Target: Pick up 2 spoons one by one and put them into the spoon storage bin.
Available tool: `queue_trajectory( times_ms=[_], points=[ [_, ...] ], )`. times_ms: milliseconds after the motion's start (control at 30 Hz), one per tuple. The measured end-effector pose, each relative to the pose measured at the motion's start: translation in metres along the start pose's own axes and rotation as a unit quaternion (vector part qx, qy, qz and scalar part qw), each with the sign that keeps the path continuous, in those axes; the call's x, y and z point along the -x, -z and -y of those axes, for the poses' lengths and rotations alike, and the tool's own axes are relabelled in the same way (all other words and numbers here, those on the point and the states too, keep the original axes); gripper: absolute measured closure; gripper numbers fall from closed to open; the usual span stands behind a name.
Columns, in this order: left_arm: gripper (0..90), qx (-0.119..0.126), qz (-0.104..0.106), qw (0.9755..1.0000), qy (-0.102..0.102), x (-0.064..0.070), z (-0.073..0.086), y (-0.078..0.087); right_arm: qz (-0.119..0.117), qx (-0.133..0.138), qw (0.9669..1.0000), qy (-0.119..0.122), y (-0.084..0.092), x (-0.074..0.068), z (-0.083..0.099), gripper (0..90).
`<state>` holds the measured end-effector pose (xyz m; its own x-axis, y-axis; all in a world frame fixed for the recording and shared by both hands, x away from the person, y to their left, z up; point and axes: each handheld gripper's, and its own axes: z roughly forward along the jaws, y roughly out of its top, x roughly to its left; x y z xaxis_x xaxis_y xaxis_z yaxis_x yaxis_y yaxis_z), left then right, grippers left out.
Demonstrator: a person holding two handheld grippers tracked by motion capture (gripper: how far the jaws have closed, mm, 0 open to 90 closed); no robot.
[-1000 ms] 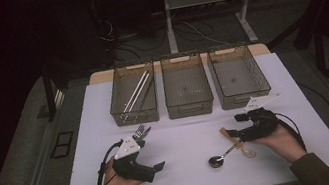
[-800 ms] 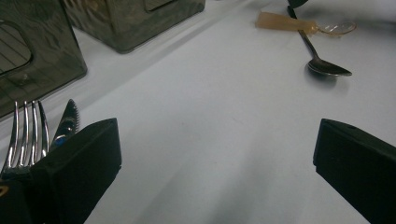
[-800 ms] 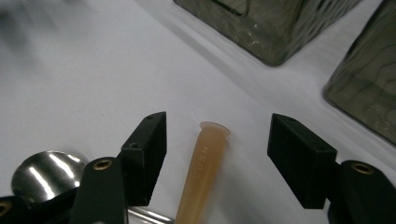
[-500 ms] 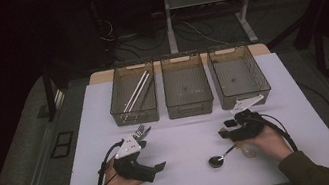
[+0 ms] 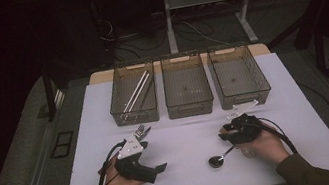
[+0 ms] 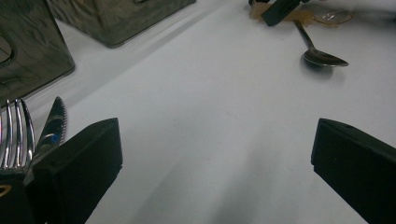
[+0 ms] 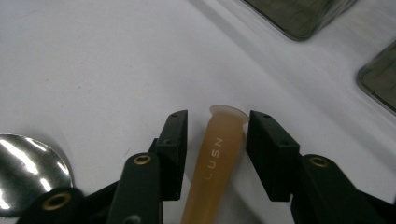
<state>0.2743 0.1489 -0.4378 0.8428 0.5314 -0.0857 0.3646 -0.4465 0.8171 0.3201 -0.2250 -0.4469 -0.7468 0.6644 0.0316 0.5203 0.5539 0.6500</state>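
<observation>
Lying between my right gripper's (image 7: 214, 140) jaws is an amber handle (image 7: 215, 163), and this is the thing I work on. It is translucent, honey-coloured plastic, smooth and slim, with the letters LUSN printed along it. Its far end widens into a small flat lip, paler than the rest.

My jaws have just been closing, with the handle between them. The right jaw stands against the lip or very close to it; on the left side I see a narrow gap, so I cannot say the pads press on it. The handle lies flat on the white table (image 7: 93, 56). Its lip end reaches about as far as the tips of my jaws.

The long axis runs along my gripper, from under its body out to the tips, and the lip end points away from me toward the bins (image 5: 187, 86). In the high view the right gripper (image 5: 230, 133) is at the near right part of the table, in front of the right bin.

A metal spoon (image 5: 220, 157) lies just beside the gripper, its bowl (image 7: 28, 172) to the left of my left jaw, and its handle goes under the gripper.

My left gripper (image 6: 212, 154) is wide open with nothing between the jaws, resting at the near left, beside a fork (image 6: 16, 135) and a knife (image 6: 52, 123).
</observation>
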Motion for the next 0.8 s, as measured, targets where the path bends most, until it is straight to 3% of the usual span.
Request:
queue_trajectory(
  times_ms=[167, 467, 533, 800],
  points=[
    [0.8, -0.002, 0.002, 1.0, 0.0, 0.0, 0.0, -0.001, 0.005, -0.002, 1.0, 0.001, 0.001, 0.001, 0.0, 72.5],
    [0.9, -0.001, 0.002, 1.0, -0.003, 0.0, 0.0, 0.0, 0.001, -0.006, 1.0, 0.007, 0.003, 0.002, 0.0, 73.3],
    [0.9, -0.001, 0.003, 1.0, -0.004, 0.001, 0.0, 0.0, -0.004, -0.007, 1.0, 0.001, 0.006, 0.005, 0.0, 73.3],
    [0.9, 0.0, 0.004, 1.0, -0.001, 0.0, 0.001, 0.001, -0.013, 0.036, 0.9986, -0.035, 0.023, 0.017, -0.001, 73.3]
  ],
)
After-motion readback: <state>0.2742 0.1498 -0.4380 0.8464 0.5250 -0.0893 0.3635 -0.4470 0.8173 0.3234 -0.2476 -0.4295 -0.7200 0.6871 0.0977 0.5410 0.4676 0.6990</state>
